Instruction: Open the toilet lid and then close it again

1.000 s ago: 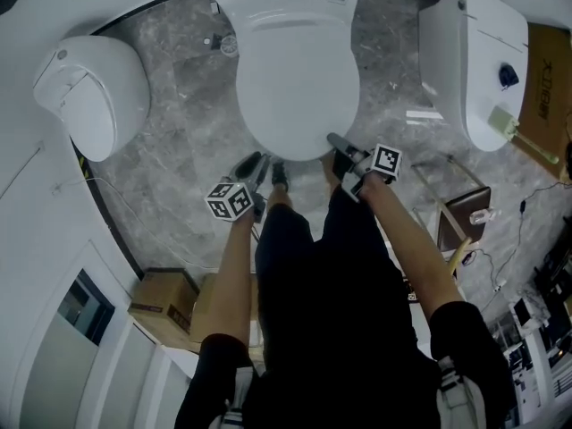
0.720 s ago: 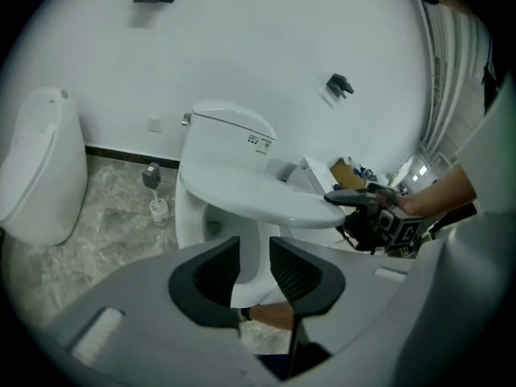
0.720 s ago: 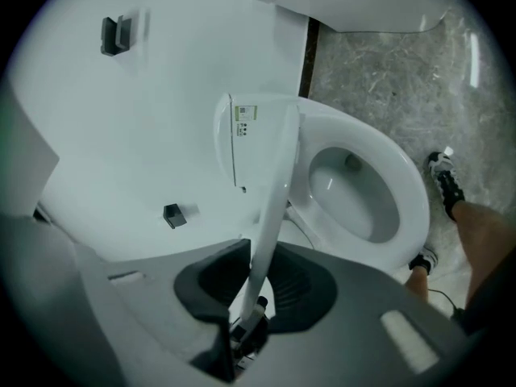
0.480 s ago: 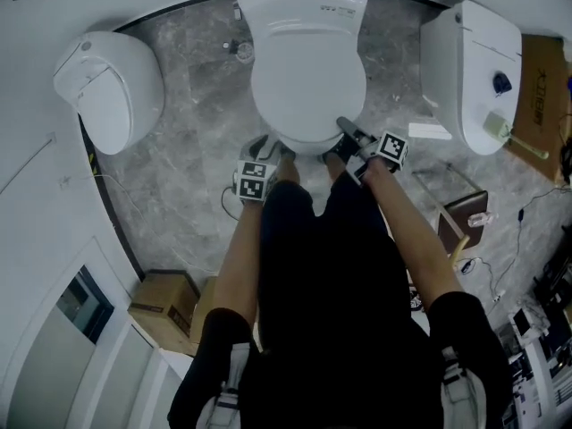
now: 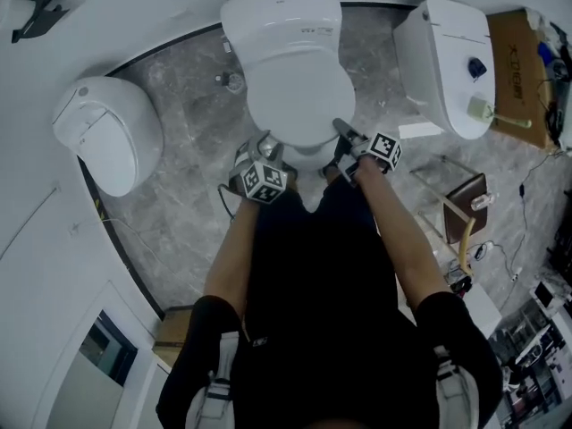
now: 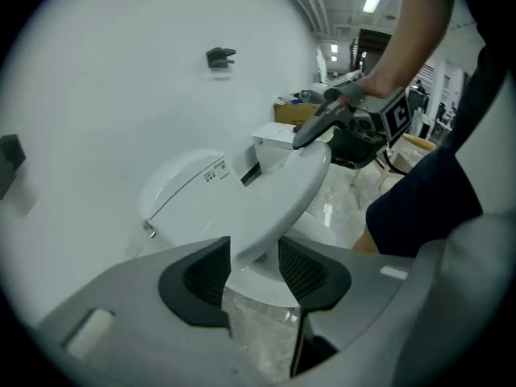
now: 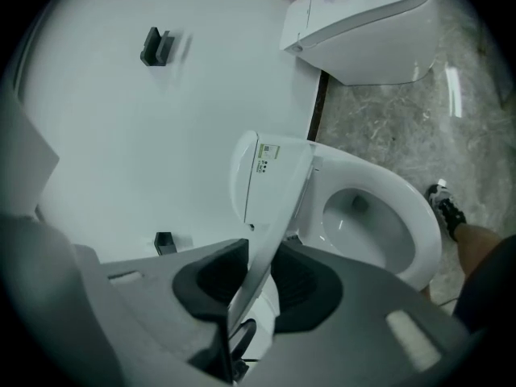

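— Lid (image 5: 299, 96), where does it stand?
— Hinged at the back edge of the toilet (image 5: 281, 16), tilted partway up, its front edge raised off the bowl (image 7: 379, 216).
— Left gripper (image 5: 266, 143)?
— On the front rim, left side. Its jaws have just been opening and stand fairly wide, the thick rim filling the gap and meeting both pads.
— Right gripper (image 5: 344, 130)?
— On the same rim, right side. Its narrow jaws have just been opening slightly; the thin edge slants between the pads, touching both.
— Around them?
— Grey stone floor (image 5: 179, 150), a second toilet (image 5: 112, 132) left, a third toilet (image 5: 442, 65) right.
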A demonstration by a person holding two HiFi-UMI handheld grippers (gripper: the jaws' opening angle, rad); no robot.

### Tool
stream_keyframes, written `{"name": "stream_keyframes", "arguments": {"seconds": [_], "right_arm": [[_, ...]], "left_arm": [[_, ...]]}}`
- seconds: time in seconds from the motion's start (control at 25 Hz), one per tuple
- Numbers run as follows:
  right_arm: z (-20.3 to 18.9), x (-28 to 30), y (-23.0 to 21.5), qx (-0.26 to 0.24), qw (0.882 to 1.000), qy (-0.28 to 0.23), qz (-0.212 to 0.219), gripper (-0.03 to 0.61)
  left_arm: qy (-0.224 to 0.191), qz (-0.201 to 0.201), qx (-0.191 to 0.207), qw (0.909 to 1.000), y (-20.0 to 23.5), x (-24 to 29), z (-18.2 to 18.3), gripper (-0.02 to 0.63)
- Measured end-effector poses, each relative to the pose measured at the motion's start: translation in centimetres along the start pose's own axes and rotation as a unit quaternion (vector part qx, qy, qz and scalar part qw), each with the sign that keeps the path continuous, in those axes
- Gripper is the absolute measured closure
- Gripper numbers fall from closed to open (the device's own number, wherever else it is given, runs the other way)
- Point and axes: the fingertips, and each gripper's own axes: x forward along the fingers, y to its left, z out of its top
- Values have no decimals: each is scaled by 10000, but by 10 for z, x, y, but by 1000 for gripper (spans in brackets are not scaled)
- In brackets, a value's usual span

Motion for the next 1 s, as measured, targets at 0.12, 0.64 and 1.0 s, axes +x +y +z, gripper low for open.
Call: {"name": "stream_keyframes", "arguments": {"seconds": [0.12, 0.64, 1.0], "right_arm": [[3, 0, 3, -24, 9998, -167, -62, 497], [-23, -14, 20, -1217, 9900, 512, -498, 426], [-43, -46, 60, -3723, 9190, 1030, -790, 425]], "left_arm": [[-38, -378, 539, 9978, -2, 6, 7, 443], [150, -850, 2360, 9679, -10, 7, 13, 486], [-18, -1134, 1853, 9761, 10, -1, 31, 486]]}}
